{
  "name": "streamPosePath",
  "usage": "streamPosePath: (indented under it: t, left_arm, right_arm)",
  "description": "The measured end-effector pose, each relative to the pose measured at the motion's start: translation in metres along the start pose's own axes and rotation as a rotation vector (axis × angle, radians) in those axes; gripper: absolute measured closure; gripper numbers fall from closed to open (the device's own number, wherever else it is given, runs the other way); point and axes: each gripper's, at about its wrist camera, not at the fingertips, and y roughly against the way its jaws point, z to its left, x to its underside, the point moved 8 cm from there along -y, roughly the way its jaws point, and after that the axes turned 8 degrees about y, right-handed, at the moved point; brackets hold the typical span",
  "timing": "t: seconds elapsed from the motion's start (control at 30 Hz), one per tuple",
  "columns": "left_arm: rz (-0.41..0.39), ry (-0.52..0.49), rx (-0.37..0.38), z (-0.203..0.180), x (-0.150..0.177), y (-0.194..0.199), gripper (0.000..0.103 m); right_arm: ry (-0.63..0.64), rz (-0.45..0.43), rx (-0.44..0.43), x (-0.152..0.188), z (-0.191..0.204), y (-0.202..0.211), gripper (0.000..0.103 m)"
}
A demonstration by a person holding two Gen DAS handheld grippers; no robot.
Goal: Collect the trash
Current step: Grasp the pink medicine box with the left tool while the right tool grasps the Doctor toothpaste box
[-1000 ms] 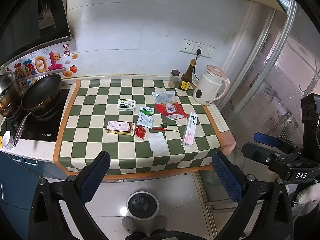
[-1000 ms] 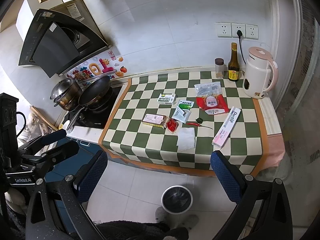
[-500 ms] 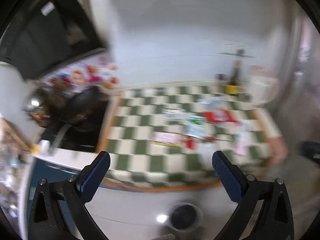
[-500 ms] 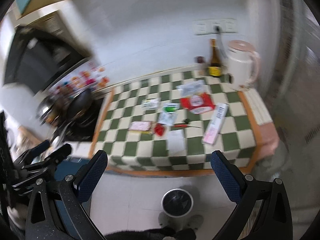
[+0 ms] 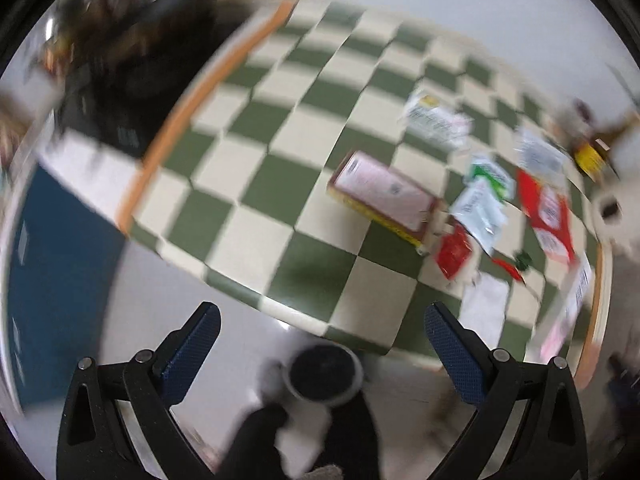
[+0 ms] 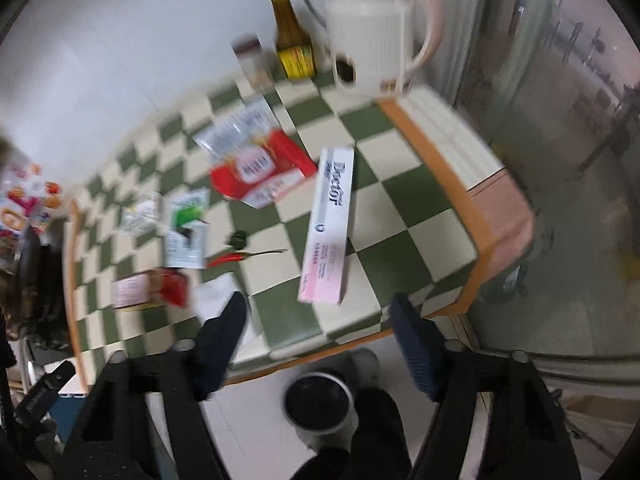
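Lying flat, long pink box points toward kettle

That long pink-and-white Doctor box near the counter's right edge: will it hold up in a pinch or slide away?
The Doctor box looks like thin carton, long and flat, so probably light and somewhat crushable. Lying flat on the smooth checkered mat, it may skid if pushed rather than tip. Gripped across its narrow width it should stay fairly stiff, and the right tool, now closing with nothing between its fingers, looks wide enough.

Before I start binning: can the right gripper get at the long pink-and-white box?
Probably yes: the pink-and-white box lies uncovered just beyond the right gripper, whose empty jaws are closing.
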Motion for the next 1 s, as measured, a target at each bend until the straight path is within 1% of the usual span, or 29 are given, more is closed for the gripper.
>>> streamPosePath:
  t: [0.07, 0.13, 0.23, 0.33, 0.37, 0.43, 0.47, 0.5, 0.53, 0.57, 0.6, 0.63, 0.67, 0.7, 0.77, 0.83, 0.9, 0.97, 1.0]
  left_arm:
    - [0.104, 0.140, 0.027, -0.004, -0.006, -0.033, 0.000]
    - [0.171, 0.245, 0.052, -0.011, -0.010, -0.056, 0.000]
    - [0.277, 0.413, 0.120, -0.033, -0.017, -0.094, 0.001]
    - [0.328, 0.529, 0.174, -0.052, -0.027, -0.120, 0.001]
    - [0.335, 0.549, 0.186, -0.057, -0.032, -0.126, 0.001]
    - [0.347, 0.570, 0.170, -0.066, -0.044, -0.139, 0.005]
    - [0.346, 0.569, 0.134, -0.069, -0.050, -0.142, 0.005]
    - [0.318, 0.545, 0.117, -0.072, -0.058, -0.140, 0.008]
    - [0.296, 0.509, 0.105, -0.075, -0.063, -0.139, 0.013]
    - [0.277, 0.447, 0.073, -0.077, -0.066, -0.135, 0.032]
    - [0.250, 0.356, 0.034, -0.081, -0.067, -0.130, 0.039]
    - [0.221, 0.253, 0.001, -0.085, -0.066, -0.125, 0.039]
    - [0.199, 0.182, -0.030, -0.087, -0.064, -0.122, 0.039]
    - [0.159, 0.066, -0.079, -0.089, -0.061, -0.118, 0.040]
    - [0.100, -0.121, -0.155, -0.093, -0.050, -0.110, 0.040]
    - [0.052, -0.287, -0.239, -0.091, -0.033, -0.102, 0.040]
    - [0.046, -0.343, -0.237, -0.089, -0.018, -0.099, 0.039]
    - [0.056, -0.335, -0.248, -0.083, -0.005, -0.100, 0.038]
    - [0.026, -0.302, -0.228, -0.080, -0.003, -0.097, 0.038]
  right_arm:
    - [-0.017, 0.041, 0.018, -0.017, -0.011, -0.042, 0.030]
    - [-0.048, 0.095, 0.031, -0.031, -0.021, -0.084, 0.030]
    - [-0.074, 0.171, 0.018, -0.043, -0.025, -0.136, 0.030]
    - [-0.079, 0.223, -0.013, -0.048, -0.021, -0.170, 0.030]
    - [-0.075, 0.235, -0.024, -0.049, -0.019, -0.178, 0.030]
    - [-0.070, 0.250, -0.037, -0.051, -0.014, -0.192, 0.030]
    - [-0.063, 0.256, -0.037, -0.053, -0.013, -0.198, 0.030]
    - [-0.053, 0.263, -0.036, -0.053, -0.013, -0.203, 0.030]
    - [-0.043, 0.269, -0.039, -0.054, -0.012, -0.207, 0.030]
    - [-0.023, 0.273, -0.039, -0.055, -0.012, -0.210, 0.032]
    - [0.000, 0.269, -0.038, -0.057, -0.011, -0.212, 0.035]
    - [0.031, 0.272, -0.042, -0.059, -0.011, -0.214, 0.042]
    - [0.058, 0.276, -0.047, -0.059, -0.012, -0.216, 0.045]
    - [0.078, 0.280, -0.049, -0.060, -0.013, -0.217, 0.046]
    - [0.121, 0.290, -0.056, -0.058, -0.015, -0.219, 0.048]
    - [0.188, 0.300, -0.042, -0.054, -0.018, -0.221, 0.048]
    - [0.264, 0.305, -0.022, -0.048, -0.021, -0.222, 0.049]
    - [0.335, 0.315, 0.028, -0.042, -0.027, -0.225, 0.049]
    - [0.357, 0.307, 0.042, -0.040, -0.031, -0.226, 0.049]
